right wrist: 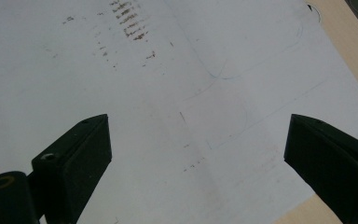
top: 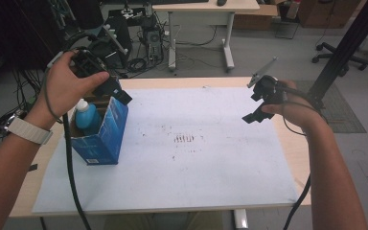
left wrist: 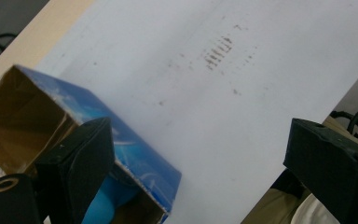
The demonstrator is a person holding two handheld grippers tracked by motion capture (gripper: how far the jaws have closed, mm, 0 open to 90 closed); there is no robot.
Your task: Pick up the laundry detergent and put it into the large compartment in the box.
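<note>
A blue cardboard box (top: 106, 136) stands open-topped at the left of the white sheet (top: 196, 167). Inside it sits a light blue bottle (top: 85, 117) with a white cap. My left gripper (top: 118, 94) hovers just above the box's far right corner, held by a hand with a watch on its wrist. In the left gripper view its jaws stand wide apart, open (left wrist: 200, 163), over the box (left wrist: 135, 154), with the bottle (left wrist: 103, 205) below the left jaw. My right gripper (top: 256, 108) hangs above the sheet's right side, open (right wrist: 196, 154) and empty.
Brown smudge marks (top: 184, 139) sit mid-sheet. The sheet covers most of a wooden table (top: 297, 153). Behind the table are a white desk (top: 206, 9), floor cables (top: 143, 52) and an office chair base (top: 338, 55). A black pole (top: 345, 48) rises at the right.
</note>
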